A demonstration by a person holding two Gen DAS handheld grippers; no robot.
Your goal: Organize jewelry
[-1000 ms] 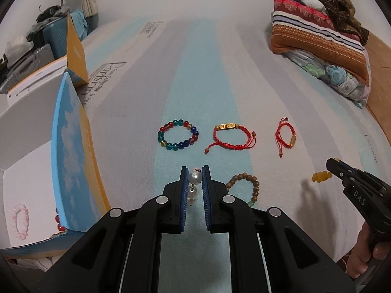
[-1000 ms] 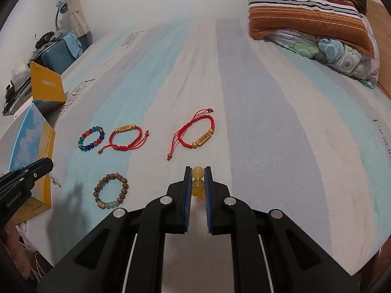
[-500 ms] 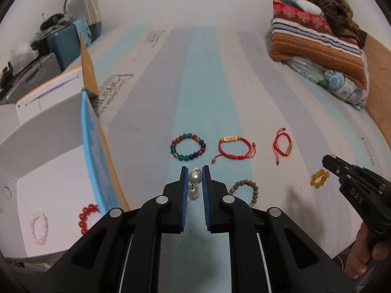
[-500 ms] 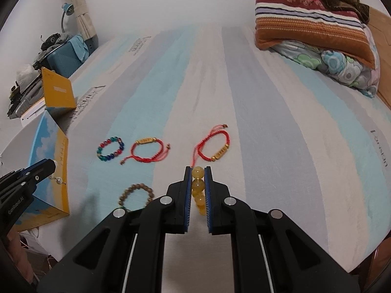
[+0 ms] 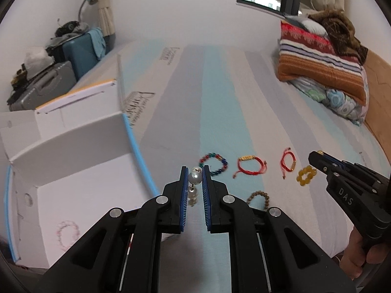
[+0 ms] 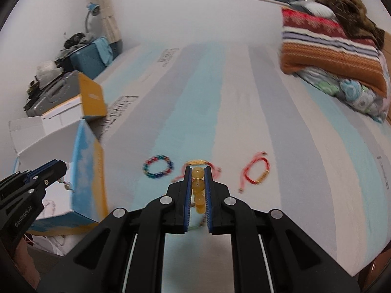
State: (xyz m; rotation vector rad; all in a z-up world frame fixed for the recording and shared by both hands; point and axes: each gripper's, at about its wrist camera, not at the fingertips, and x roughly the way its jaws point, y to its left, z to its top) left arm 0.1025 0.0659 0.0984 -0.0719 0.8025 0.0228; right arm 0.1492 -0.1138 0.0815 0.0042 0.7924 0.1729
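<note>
Left wrist view: pearl bracelet [image 5: 194, 178], white beads on a thin gold link, pinched between the nearly closed jaws of the left gripper [image 5: 195, 171], top pearl at the fingertips, the rest hanging below, beside the open white box [image 5: 73, 151] on the striped bed [image 5: 220, 97]. Right wrist view: yellow bead bracelet [image 6: 198, 185], glossy amber beads, clamped between the right gripper [image 6: 197, 171] jaws, beads stacked along the gap, above the bed's remaining bracelets.
</note>
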